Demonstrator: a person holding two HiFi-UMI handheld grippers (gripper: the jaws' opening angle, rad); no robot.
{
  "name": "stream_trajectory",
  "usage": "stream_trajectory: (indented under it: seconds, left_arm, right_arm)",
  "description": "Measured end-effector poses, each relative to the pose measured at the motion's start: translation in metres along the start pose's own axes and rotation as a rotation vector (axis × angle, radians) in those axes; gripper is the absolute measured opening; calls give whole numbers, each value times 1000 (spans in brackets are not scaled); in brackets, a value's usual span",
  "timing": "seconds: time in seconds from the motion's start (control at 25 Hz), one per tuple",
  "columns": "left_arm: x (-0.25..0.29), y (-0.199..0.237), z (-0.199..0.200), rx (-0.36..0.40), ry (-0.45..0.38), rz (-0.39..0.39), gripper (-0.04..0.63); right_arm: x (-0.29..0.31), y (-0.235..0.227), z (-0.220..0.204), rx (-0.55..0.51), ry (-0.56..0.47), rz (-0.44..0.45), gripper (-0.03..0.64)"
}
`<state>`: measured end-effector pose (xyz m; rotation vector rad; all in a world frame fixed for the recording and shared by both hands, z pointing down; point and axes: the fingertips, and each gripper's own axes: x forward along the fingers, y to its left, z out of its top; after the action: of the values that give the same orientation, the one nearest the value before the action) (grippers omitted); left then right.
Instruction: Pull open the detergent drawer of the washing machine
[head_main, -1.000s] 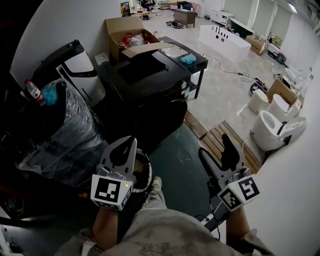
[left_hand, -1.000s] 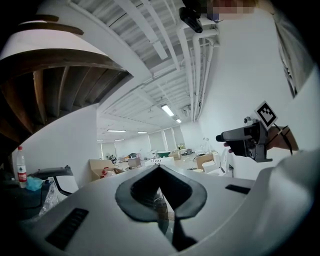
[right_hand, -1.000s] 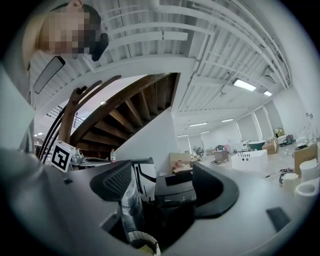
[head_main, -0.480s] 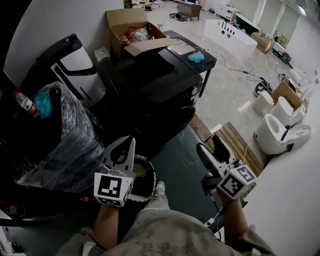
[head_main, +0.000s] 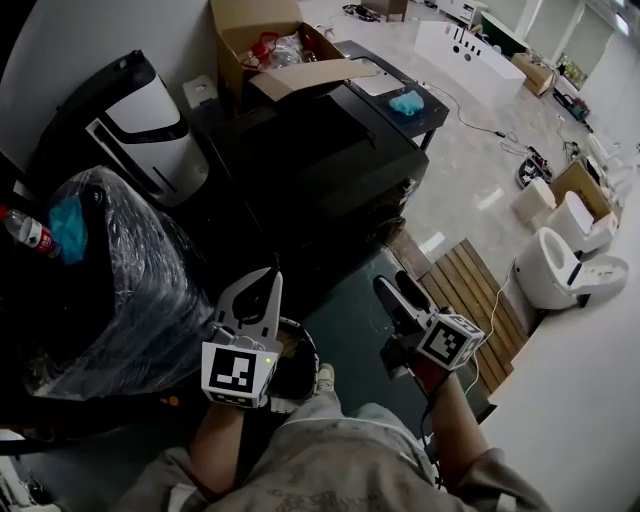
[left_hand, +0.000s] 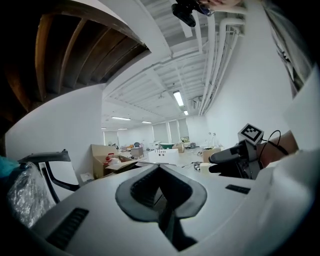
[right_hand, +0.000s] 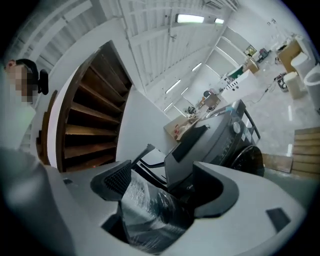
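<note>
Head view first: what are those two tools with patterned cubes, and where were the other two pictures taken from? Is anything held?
No robot here: a person holds a two-jaw gripper in each hand, and the patterned cubes are part of them. The head view comes from a camera on the person's head, looking steeply down; the left gripper shows on the left, the right gripper on the right. The other two pictures come from cameras riding on each gripper, looking along its jaws. The left one's jaws are together, the right one's apart; neither holds anything. Ahead stands the black washing machine, with a cardboard box beyond it and a plastic-wrapped bundle to its left.
</note>
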<state>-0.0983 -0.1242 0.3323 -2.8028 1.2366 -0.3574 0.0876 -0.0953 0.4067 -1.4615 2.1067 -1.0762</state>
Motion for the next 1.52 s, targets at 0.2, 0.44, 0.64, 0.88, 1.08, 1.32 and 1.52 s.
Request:
stream_trajectory:
  seconds: [0.2, 0.44, 0.64, 0.88, 1.08, 1.32, 1.52]
  left_arm:
    - [20, 19, -25, -67, 11, 29, 17]
    - [44, 33, -55, -113, 43, 69, 17]
    - [67, 40, -75, -128, 61, 110, 17]
    - [91, 43, -102, -152, 95, 168, 17]
    - [107, 45, -119, -198, 114, 223, 17]
    - [116, 51, -144, -197, 146, 272, 17]
    - [119, 55, -160, -242, 149, 307, 17]
  right_arm:
    - [47, -25, -24, 128, 33, 9, 372]
    - [90, -58, -51, 260, 76, 19, 387]
    - [122, -86, -66, 346, 107, 61, 393]
    - [156, -123, -83, 436, 152, 76, 399]
    - [182, -145, -97, 463, 205, 91, 406]
    - [208, -165, -116, 477, 249, 120, 422]
    - [221, -176, -129, 499, 255, 132, 434]
